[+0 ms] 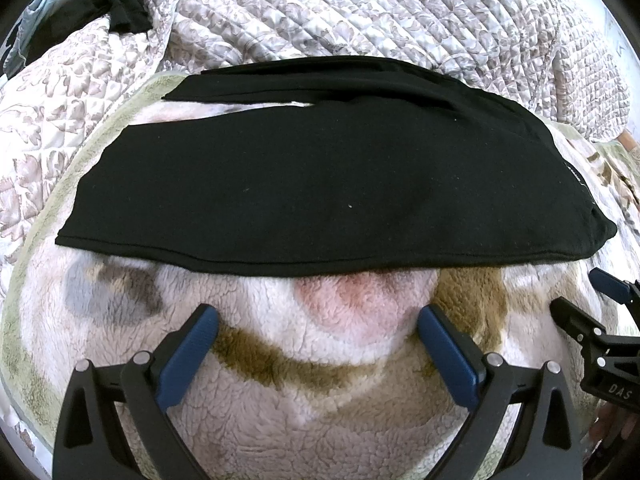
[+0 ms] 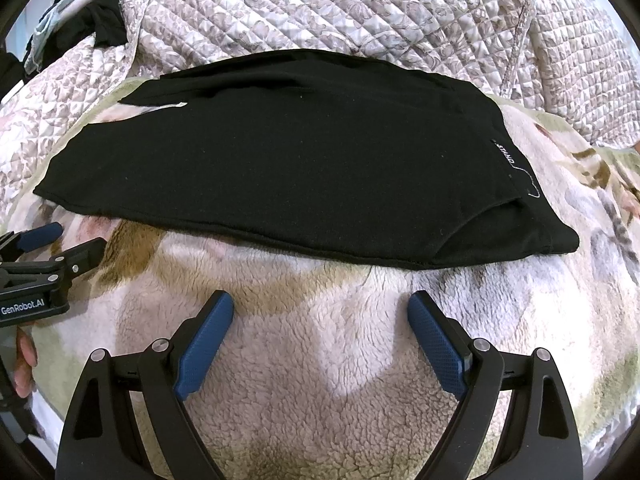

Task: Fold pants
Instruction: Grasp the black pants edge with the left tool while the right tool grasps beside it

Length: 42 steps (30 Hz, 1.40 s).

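The black pants (image 1: pixel 304 176) lie flat and folded lengthwise on a fluffy patterned blanket (image 1: pixel 304 380), stretching left to right across both views. In the right wrist view the pants (image 2: pixel 280 168) show a small white-lettered label near their right end. My left gripper (image 1: pixel 318 316) is open, a short way in front of the pants' near edge, with nothing between its blue pads. My right gripper (image 2: pixel 320 302) is open too, just short of the same edge. Each gripper shows at the side of the other's view: the right one (image 1: pixel 580 300), the left one (image 2: pixel 72 240).
A quilted floral bedspread (image 1: pixel 360 12) lies bunched behind the pants. At the far left corner sits another dark garment (image 1: pixel 116 0) with a pale blue cloth beside it. A person's fingers (image 2: pixel 24 364) hold the left gripper's handle.
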Each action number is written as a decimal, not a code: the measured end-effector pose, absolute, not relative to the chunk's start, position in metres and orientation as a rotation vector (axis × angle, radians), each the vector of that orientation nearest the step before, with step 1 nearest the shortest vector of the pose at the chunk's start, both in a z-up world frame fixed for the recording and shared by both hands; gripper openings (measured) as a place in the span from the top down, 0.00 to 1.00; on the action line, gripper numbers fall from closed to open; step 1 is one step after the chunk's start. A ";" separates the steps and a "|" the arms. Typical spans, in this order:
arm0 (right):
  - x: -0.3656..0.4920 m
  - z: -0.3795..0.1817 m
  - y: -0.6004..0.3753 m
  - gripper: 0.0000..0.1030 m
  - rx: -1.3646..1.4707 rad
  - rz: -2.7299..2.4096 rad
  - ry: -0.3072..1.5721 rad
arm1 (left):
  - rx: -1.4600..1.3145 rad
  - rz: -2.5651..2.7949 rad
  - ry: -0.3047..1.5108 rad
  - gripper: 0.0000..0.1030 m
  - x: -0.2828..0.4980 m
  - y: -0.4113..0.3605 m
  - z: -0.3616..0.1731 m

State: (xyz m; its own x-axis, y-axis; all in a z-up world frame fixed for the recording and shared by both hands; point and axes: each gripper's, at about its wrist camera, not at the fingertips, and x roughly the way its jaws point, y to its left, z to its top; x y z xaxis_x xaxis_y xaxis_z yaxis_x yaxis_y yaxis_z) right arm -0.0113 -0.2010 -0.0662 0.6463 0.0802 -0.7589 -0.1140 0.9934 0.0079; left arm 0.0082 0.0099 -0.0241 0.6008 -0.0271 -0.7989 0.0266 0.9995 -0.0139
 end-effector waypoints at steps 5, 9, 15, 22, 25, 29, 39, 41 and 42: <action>-0.010 -0.065 -0.202 0.13 -0.044 0.113 0.870 | -0.001 -0.035 0.926 0.01 0.009 0.010 -0.025; -0.011 -0.061 -0.204 0.13 -0.048 0.128 0.883 | -0.015 -0.051 0.917 0.02 0.007 0.013 -0.021; -0.015 -0.052 -0.222 0.13 0.000 0.116 0.879 | -0.096 -0.064 0.875 0.21 0.003 0.033 -0.011; -0.005 -0.048 -0.266 0.13 0.201 0.087 0.852 | -0.299 -0.027 0.855 0.36 0.012 0.086 -0.011; 0.001 -0.052 -0.292 0.14 0.344 0.080 0.847 | -0.362 -0.032 0.842 0.41 0.017 0.100 -0.012; 0.015 -0.056 -0.312 0.16 0.468 0.086 0.831 | -0.470 -0.021 0.828 0.50 0.029 0.118 -0.016; 0.045 -0.061 -0.353 0.45 0.691 0.004 0.743 | -0.604 0.040 0.794 0.65 0.059 0.136 -0.021; 0.046 -0.062 -0.359 0.62 0.702 -0.030 0.741 | -0.576 0.080 0.795 0.83 0.062 0.138 -0.023; 0.046 -0.063 -0.362 0.72 0.707 -0.041 0.740 | -0.576 0.097 0.798 0.92 0.064 0.140 -0.024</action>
State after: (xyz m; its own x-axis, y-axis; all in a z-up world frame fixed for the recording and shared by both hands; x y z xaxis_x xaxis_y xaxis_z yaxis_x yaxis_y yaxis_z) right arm 0.0460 -0.3618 -0.0631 0.7488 0.2054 -0.6302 0.2733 0.7705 0.5759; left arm 0.0637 0.1402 -0.0241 0.7026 -0.1298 -0.6996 -0.2936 0.8428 -0.4511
